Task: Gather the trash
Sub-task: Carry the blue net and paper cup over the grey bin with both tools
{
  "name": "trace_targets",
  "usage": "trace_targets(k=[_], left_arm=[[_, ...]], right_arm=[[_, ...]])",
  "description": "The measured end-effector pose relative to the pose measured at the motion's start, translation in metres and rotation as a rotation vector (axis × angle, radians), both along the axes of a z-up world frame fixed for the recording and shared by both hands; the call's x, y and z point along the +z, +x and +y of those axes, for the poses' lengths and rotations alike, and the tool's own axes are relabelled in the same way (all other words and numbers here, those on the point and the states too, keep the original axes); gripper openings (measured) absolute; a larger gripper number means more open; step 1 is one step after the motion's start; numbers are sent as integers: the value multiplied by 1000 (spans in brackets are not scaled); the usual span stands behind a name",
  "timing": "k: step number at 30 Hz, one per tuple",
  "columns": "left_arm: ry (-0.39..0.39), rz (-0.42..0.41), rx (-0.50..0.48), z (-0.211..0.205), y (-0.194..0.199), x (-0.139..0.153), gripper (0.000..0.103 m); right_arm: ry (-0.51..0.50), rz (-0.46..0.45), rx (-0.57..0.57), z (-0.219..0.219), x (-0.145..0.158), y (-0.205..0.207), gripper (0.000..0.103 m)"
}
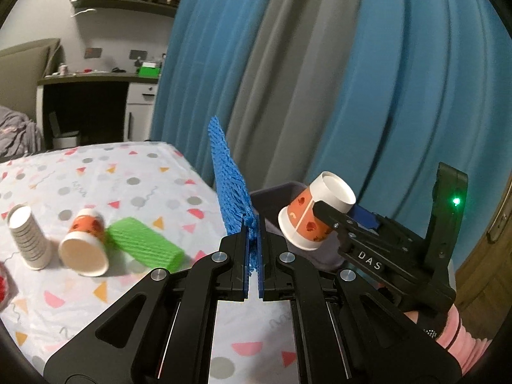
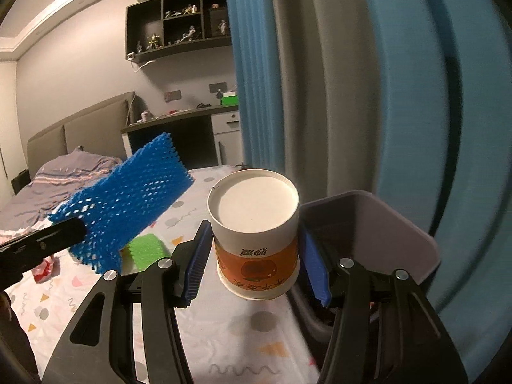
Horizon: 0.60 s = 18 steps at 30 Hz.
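Fingers (image 1: 253,243) pinching one blue net (image 1: 230,192), others (image 2: 252,256) one cup (image 2: 256,233); seemingly two table cups (image 1: 84,243)

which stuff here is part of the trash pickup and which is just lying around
Part of the job:
- blue foam net, clamped in the left gripper
- orange paper cup, held in the right gripper
- grey bin
- second orange paper cup, on its side on the table
- green foam net

Just lying about:
- stack of white cups
- blue curtain
- shelf of figurines

Two orange-printed paper cups (image 1: 307,220) (image 1: 84,244), one cup stack (image 1: 28,236), two foam nets: blue (image 1: 232,192), green (image 1: 144,244); one bin (image 2: 384,224).
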State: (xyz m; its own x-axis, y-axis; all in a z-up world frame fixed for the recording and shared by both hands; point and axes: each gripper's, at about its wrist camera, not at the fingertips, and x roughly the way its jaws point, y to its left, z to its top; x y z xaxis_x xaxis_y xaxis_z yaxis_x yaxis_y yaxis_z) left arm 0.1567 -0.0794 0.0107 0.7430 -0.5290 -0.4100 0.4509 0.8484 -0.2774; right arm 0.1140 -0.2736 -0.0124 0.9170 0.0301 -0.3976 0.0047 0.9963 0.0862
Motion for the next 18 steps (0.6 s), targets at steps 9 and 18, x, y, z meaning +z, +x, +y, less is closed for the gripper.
trace_targets(k=[9, 18], left_arm=[[11, 4, -96, -57, 25, 0, 2], [1, 39, -194, -126, 62, -17, 3]], right_arm=[[8, -9, -86, -39, -5, 1, 54], [31, -18, -207, -90, -9, -1, 54]])
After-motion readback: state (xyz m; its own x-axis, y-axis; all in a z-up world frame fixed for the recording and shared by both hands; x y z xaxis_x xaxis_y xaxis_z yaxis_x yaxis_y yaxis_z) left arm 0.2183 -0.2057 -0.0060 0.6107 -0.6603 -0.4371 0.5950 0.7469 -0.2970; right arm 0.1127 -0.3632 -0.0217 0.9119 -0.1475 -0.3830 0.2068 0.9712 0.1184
